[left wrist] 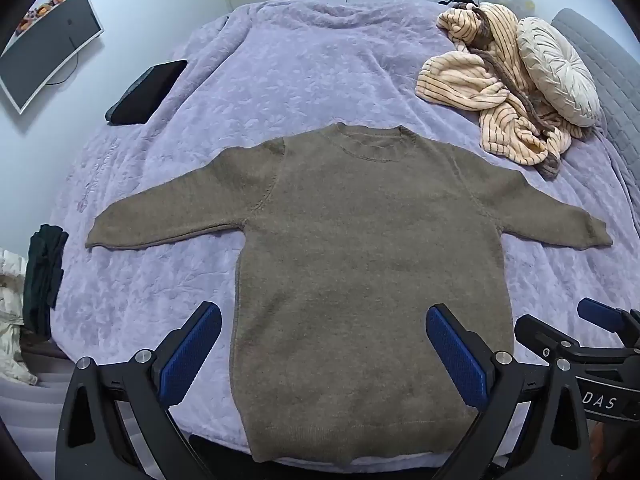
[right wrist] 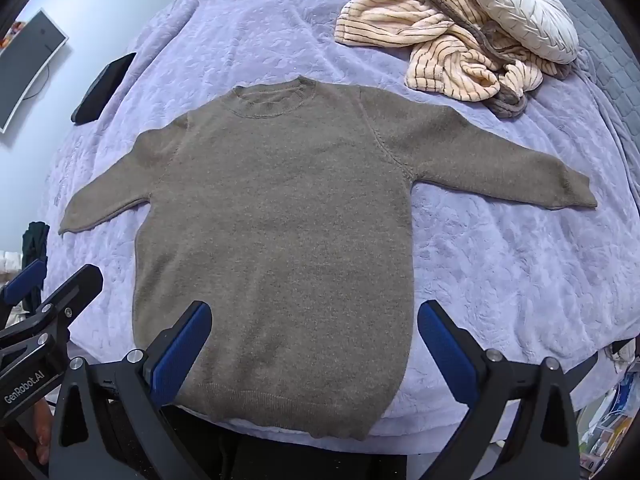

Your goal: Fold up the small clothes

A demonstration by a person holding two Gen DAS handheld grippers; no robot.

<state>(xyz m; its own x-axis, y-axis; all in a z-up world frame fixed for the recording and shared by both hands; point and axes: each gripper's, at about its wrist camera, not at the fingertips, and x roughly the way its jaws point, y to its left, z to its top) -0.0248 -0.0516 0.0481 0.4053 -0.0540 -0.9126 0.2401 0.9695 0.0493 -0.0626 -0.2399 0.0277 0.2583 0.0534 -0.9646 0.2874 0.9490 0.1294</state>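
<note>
A small brown knitted sweater (left wrist: 360, 248) (right wrist: 280, 216) lies flat on the lilac bedspread (left wrist: 280, 72) (right wrist: 500, 264), neck away from me, both sleeves spread out sideways, hem at the bed's near edge. My left gripper (left wrist: 324, 320) hovers above the sweater's lower left part, jaws wide open, blue pads bare. My right gripper (right wrist: 314, 318) hovers above the lower right part, also wide open with nothing between its fingers. Each gripper shows at the edge of the other's view: the right gripper (left wrist: 600, 320) and the left gripper (right wrist: 28, 284).
A striped cream garment (left wrist: 492, 92) (right wrist: 440, 40) lies crumpled at the far right, beside a round pleated cushion (left wrist: 556, 72) (right wrist: 520, 12). A black flat object (left wrist: 146, 92) (right wrist: 102, 88) rests at the bed's left edge. Dark clothing (left wrist: 42, 276) hangs at the left.
</note>
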